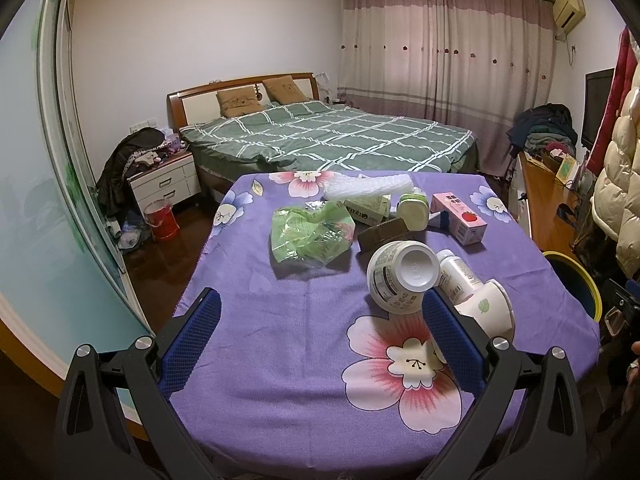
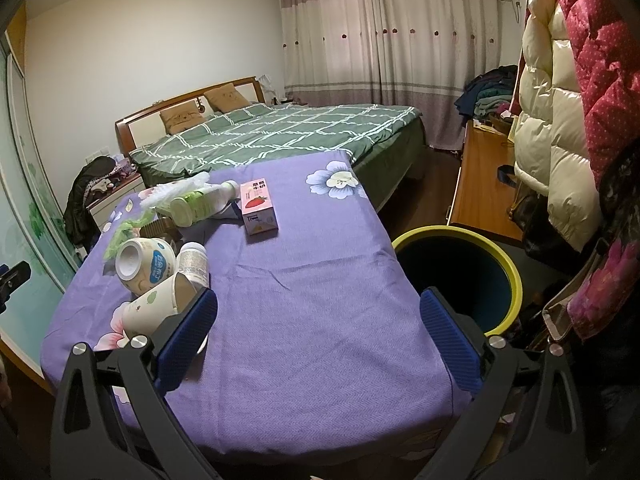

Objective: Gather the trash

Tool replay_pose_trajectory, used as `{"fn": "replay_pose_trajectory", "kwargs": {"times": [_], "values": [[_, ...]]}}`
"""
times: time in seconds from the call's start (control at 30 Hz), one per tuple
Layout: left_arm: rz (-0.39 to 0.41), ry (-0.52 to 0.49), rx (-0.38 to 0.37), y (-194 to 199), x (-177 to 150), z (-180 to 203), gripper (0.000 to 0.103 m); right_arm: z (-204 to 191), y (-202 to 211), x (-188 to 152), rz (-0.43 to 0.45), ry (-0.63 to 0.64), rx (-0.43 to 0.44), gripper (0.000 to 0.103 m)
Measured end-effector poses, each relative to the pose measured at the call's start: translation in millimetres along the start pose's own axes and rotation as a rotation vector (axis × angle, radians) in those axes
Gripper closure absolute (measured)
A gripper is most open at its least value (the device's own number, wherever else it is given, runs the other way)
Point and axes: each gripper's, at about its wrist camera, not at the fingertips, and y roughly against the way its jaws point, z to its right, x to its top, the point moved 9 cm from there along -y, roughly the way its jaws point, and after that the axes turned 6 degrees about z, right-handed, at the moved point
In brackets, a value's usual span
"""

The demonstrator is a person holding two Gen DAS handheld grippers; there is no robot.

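Trash lies on a purple flowered tablecloth (image 1: 280,340): a crumpled green plastic bag (image 1: 310,236), a white round tub on its side (image 1: 402,276), a small white bottle (image 1: 456,276), a white paper cup (image 1: 490,312), a pink strawberry milk carton (image 1: 460,216), a green-capped bottle (image 1: 412,208) and bubble wrap (image 1: 368,188). My left gripper (image 1: 320,312) is open and empty above the near cloth, its right finger beside the tub and cup. My right gripper (image 2: 318,312) is open and empty, its left finger next to the paper cup (image 2: 152,308). A dark bin with a yellow rim (image 2: 460,272) stands right of the table.
A bed with a green checked cover (image 1: 328,136) lies beyond the table. A nightstand (image 1: 164,180) and red bucket (image 1: 162,220) stand at left. A wooden desk (image 2: 484,184) and hanging coats (image 2: 560,120) are on the right.
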Motion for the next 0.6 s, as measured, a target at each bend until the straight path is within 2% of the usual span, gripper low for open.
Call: {"fn": "replay_pose_trajectory", "kwargs": {"times": [0.6], "values": [[-0.02,-0.008,-0.005,-6.3,-3.9,2.3,0.004,-2.7,-7.2,-3.6,-0.024,0.001,0.002,0.006]]}}
